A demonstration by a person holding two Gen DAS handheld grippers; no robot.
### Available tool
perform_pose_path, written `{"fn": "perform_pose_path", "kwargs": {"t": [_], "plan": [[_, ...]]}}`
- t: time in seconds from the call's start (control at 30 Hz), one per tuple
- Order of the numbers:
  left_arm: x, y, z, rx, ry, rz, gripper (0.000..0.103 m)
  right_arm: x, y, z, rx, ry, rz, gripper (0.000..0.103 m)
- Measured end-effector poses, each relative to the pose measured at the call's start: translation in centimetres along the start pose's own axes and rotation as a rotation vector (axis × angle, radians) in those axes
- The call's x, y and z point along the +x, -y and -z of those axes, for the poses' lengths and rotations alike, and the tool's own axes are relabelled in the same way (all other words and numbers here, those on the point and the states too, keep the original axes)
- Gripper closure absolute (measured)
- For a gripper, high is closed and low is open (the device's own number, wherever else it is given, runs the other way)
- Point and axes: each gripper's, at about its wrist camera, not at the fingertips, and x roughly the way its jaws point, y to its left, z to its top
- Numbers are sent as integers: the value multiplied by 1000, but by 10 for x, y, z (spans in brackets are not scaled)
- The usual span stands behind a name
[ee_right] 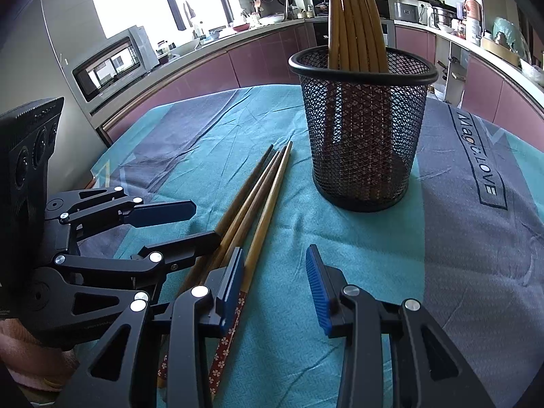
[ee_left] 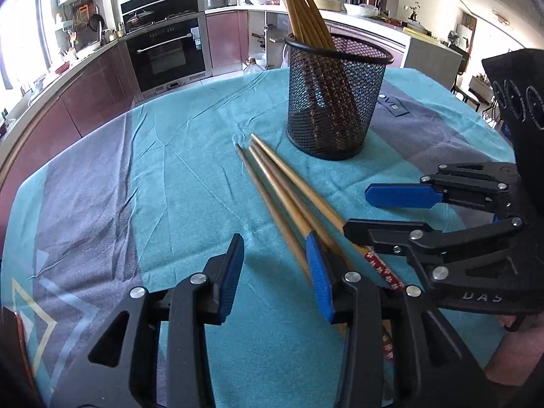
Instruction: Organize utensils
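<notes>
The left gripper (ee_left: 275,272) stands spread with nothing between its blue pads, its right finger (ee_left: 319,278) just over the loose chopsticks (ee_left: 282,187). The right gripper (ee_right: 275,282) is likewise spread and empty; its left finger (ee_right: 231,278) sits over the same chopsticks (ee_right: 251,197).

Three loose chopsticks lie flat on the table's cloth (ee_left: 170,183), side by side, long axes running from the grippers toward the mesh holder (ee_left: 335,95), narrow tips near its base. They are tan wood with red flower-patterned handle ends.

The black mesh holder (ee_right: 363,129) stands upright toward the table's far edge, holding more chopsticks (ee_right: 353,20) with tips up.
</notes>
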Motion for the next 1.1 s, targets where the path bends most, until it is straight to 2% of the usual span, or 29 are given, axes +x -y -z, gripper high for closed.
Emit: {"fn": "perform_pose_path", "kwargs": {"t": [0.23,0.37,0.4,0.5,0.77,1.1], "plan": [[-1,-3,3,-12,-3,18,66,2,-1,-3,-7,-1,3,67],[1,-6,2,-28,-2,33,78,6,-3,-6,-17,-2,9,67],[2,-7,1,-33,-3,39,82,7,-3,-8,-18,-3,12,69],[4,-11,-2,-53,-6,47,84,11,-5,-12,-27,-7,14,73],[13,-24,-12,-121,-9,71,87,24,-9,-25,-63,-15,44,81],[20,-23,-19,-150,-6,57,90,34,-8,-36,-60,-15,56,94]]}}
